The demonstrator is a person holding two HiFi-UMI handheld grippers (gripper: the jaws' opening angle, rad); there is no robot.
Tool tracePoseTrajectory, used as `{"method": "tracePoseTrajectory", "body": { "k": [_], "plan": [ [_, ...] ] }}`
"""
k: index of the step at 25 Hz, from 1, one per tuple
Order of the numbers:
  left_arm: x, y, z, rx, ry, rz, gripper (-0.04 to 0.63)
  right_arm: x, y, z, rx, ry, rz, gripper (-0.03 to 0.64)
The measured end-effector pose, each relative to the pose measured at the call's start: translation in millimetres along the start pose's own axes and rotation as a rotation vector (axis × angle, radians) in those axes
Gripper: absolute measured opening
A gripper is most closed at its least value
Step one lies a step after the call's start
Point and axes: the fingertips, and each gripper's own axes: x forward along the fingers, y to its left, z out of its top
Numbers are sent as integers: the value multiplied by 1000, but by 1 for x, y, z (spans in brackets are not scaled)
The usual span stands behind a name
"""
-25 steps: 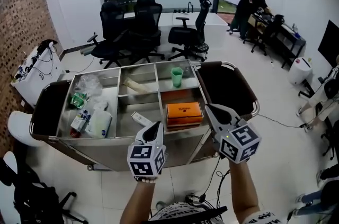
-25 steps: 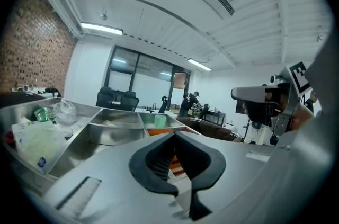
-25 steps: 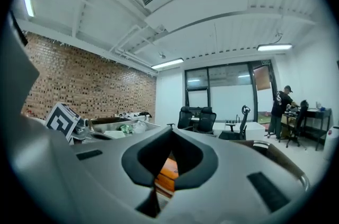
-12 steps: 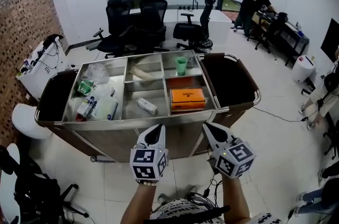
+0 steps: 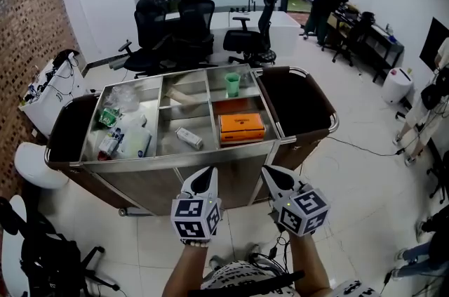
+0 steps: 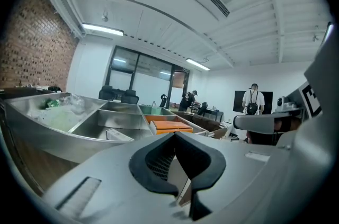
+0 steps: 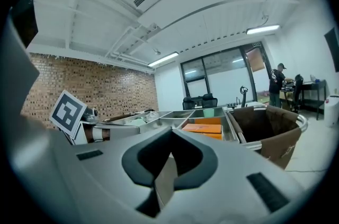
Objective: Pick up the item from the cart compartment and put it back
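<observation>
The steel cart (image 5: 175, 163) stands in front of me with several open compartments. An orange box (image 5: 241, 127) lies in the right front one, a green cup (image 5: 233, 83) stands behind it, and a small white box (image 5: 188, 137) lies in the middle front one. Bags and bottles (image 5: 118, 135) fill the left compartment. My left gripper (image 5: 204, 178) and right gripper (image 5: 271, 175) hang side by side before the cart's front edge, both shut and holding nothing. In the left gripper view, beyond the left gripper (image 6: 177, 135), lie the orange box (image 6: 168, 125) and white box (image 6: 119, 135). Past the right gripper (image 7: 170, 132) lies the orange box (image 7: 204, 127).
Brown bags hang at the cart's right end (image 5: 298, 106) and left end (image 5: 66, 134). Black office chairs (image 5: 175, 29) stand behind the cart. A person (image 5: 326, 1) works at a desk far right. A white stool (image 5: 31, 166) and a dark chair (image 5: 42, 260) stand at my left; cables (image 5: 280, 246) lie underfoot.
Both grippers have drawn back and sunk from over the cart's front edge to just before it. The cart now shows farther away and whole.
</observation>
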Motion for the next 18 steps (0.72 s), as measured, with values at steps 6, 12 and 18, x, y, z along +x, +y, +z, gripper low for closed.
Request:
{"method": "tracePoseTrajectory", "body": {
  "k": [6,12,18],
  "plan": [
    [4,-2,2,-3,-3,0,2,-1,-4,-3,-7,16,-4,0],
    [7,-2,4,4,-6,5,2,2,-11,3,-16,11,-5,0],
    [13,1,12,-3,-20,4,2,12,-10,9,-37,15,12,0]
  ]
}}
